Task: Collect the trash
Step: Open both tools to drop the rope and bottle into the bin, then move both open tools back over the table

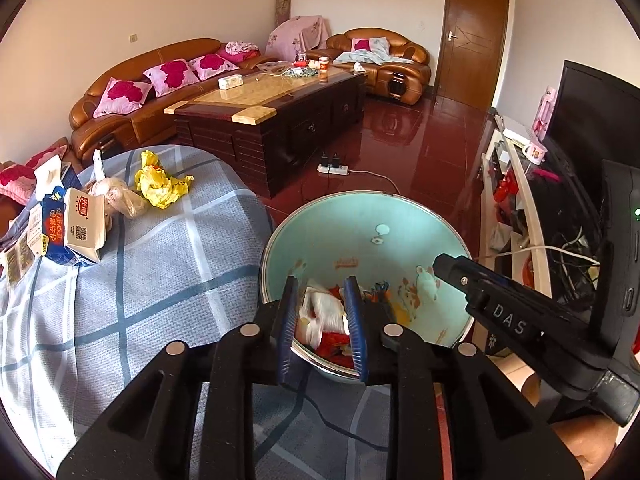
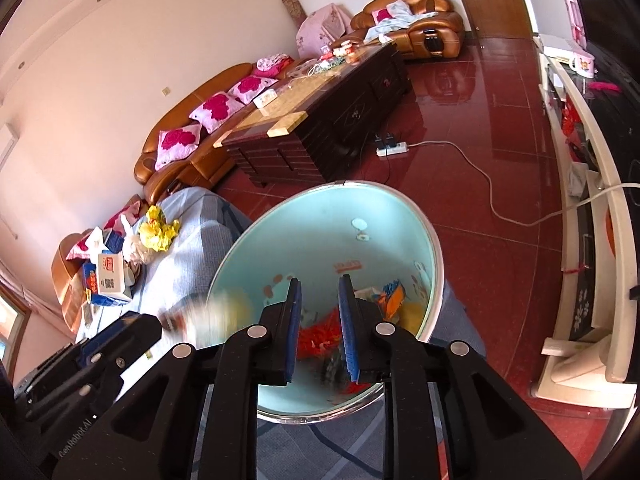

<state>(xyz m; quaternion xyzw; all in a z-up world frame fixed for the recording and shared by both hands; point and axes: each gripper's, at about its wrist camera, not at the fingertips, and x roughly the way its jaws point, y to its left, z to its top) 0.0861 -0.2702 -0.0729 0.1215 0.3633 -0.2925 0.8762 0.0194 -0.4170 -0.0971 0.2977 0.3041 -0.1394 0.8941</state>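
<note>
On the checked bedcover [image 1: 168,264], I hold both my left gripper [image 1: 322,328] and right gripper [image 2: 320,332] open, empty, over the trash-filled basin [image 1: 360,216] at its near edge.

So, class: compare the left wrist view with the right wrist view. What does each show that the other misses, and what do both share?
Only the left wrist view shows the black TV screen and the whole door.

Only the right wrist view shows a blurred pale item at the basin's left rim, beside the left gripper's body.

Both show the light-blue basin holding wrappers, the yellow crumpled bag on the plaid cloth, and open jaws.
</note>
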